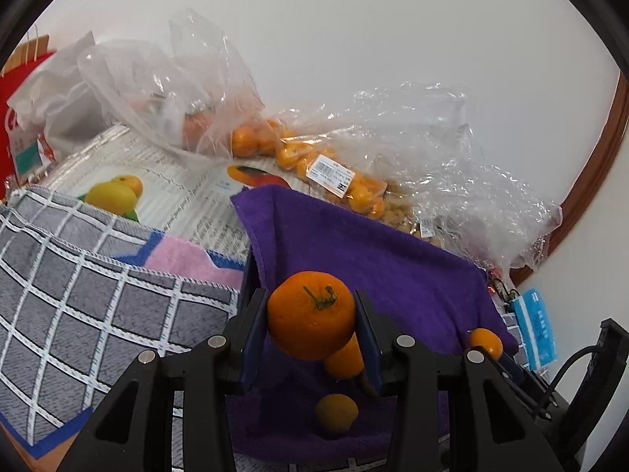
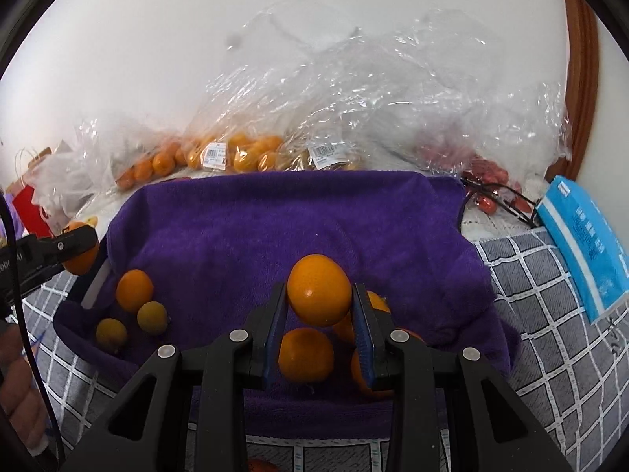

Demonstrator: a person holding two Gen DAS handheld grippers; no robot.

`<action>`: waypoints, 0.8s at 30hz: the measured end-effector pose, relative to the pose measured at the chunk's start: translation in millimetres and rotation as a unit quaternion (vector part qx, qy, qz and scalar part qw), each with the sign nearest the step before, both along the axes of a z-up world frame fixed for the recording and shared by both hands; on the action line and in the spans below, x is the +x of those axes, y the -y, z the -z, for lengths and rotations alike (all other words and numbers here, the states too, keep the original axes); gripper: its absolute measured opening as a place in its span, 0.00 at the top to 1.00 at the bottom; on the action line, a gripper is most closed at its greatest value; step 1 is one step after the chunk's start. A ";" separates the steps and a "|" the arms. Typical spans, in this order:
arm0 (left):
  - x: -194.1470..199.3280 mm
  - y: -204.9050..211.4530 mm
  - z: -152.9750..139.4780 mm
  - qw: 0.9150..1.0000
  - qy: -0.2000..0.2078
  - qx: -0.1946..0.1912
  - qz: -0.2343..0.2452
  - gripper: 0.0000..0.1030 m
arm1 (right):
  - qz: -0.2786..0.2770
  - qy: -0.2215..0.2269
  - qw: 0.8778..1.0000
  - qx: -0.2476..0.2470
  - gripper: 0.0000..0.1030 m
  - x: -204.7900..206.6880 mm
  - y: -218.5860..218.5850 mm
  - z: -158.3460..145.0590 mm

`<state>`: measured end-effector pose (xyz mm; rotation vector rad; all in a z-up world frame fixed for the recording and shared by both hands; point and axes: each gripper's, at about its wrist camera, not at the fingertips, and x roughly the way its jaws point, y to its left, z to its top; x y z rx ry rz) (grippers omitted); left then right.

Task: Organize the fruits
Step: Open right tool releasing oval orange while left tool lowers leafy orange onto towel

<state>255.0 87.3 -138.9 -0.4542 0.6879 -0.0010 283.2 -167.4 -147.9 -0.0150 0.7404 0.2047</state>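
1. A grey checked cloth (image 1: 78, 295) covered the table beside a purple towel (image 1: 373, 267).
2. The left gripper (image 1: 312, 314) clamped a stemmed round orange (image 1: 310, 314) above that towel.
3. The right gripper (image 2: 319, 295) pinched a smooth orange fruit (image 2: 319, 290) over loose oranges (image 2: 134, 289).
4. Clear plastic bags (image 2: 354, 98) lined the white wall (image 2: 157, 39).

- Left wrist view looks forward and down along its tongs (image 1: 312, 338), close over the purple towel (image 1: 393, 259), toward the far wall.
- Right wrist view does likewise from the right, close.
- Both share the towel and the far bags (image 2: 354, 118).
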 end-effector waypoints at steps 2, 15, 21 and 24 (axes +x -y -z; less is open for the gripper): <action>0.2 1.7 0.3 1.000 0.002 0.001 0.005 0.61 | -0.007 -0.002 1.000 0.006 0.68 -0.9 -1.2 0.6; 11.0 10.5 15.6 0.998 -0.032 -0.021 0.045 0.61 | -0.021 -0.021 1.000 0.006 0.68 -2.2 -5.8 7.3; 9.7 14.6 14.2 0.998 -0.027 -0.017 0.057 0.61 | -0.025 -0.021 0.999 0.000 0.68 -4.4 -5.8 7.6; 9.7 15.8 13.6 0.997 -0.024 -0.026 0.068 0.61 | -0.026 -0.017 1.000 -0.001 0.68 -5.7 -5.1 5.1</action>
